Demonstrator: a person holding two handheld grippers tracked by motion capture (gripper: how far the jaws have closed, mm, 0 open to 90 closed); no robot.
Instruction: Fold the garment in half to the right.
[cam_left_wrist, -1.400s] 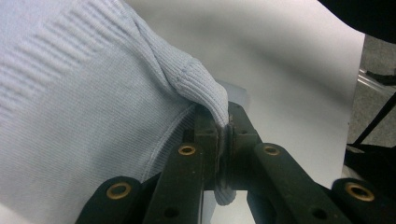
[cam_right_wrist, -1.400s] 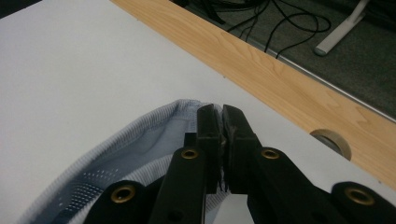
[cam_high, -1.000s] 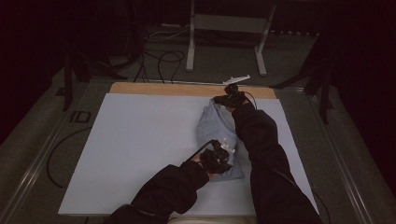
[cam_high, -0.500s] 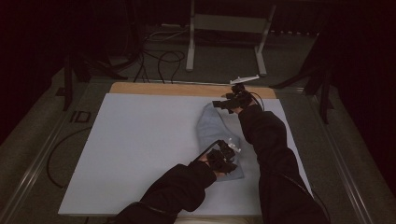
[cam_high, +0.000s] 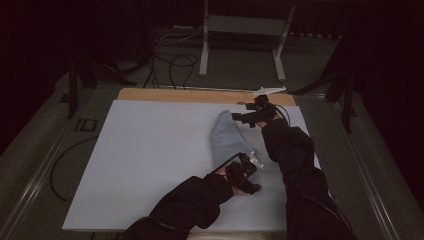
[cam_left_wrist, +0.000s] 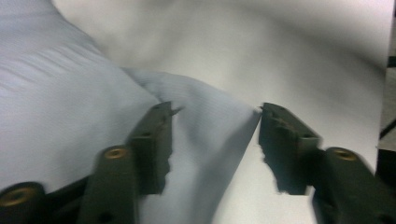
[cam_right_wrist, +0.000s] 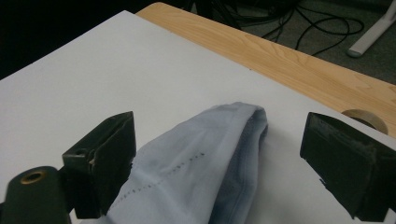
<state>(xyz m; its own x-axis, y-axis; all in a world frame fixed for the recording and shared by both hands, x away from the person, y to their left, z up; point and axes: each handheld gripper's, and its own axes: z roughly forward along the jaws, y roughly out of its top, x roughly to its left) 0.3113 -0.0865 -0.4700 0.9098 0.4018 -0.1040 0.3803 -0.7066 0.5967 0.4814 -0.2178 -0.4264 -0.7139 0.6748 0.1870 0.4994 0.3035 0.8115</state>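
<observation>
A light blue cloth (cam_high: 232, 140) lies folded in a long strip on the white board (cam_high: 150, 155). My left gripper (cam_high: 247, 168) is at the cloth's near end. In the left gripper view its jaws (cam_left_wrist: 215, 112) have just been opening and stand apart, with a corner of the cloth (cam_left_wrist: 205, 135) lying loose between them. My right gripper (cam_high: 240, 118) is at the cloth's far end. Its jaws (cam_right_wrist: 219, 133) have also just been opening and now stand wide apart over the rounded fold of the cloth (cam_right_wrist: 205, 163), not touching it.
A wooden strip (cam_high: 190, 95) runs along the board's far edge, with a round hole (cam_right_wrist: 364, 119) in it near my right gripper. Beyond it, a metal stand (cam_high: 240, 30) and cables (cam_high: 170, 62) sit on the floor. Both dark sleeves reach in from the bottom.
My left jaws have opened and let go of the cloth's near corner. The right jaws have opened off the far end, and that hand has drifted slightly right.
</observation>
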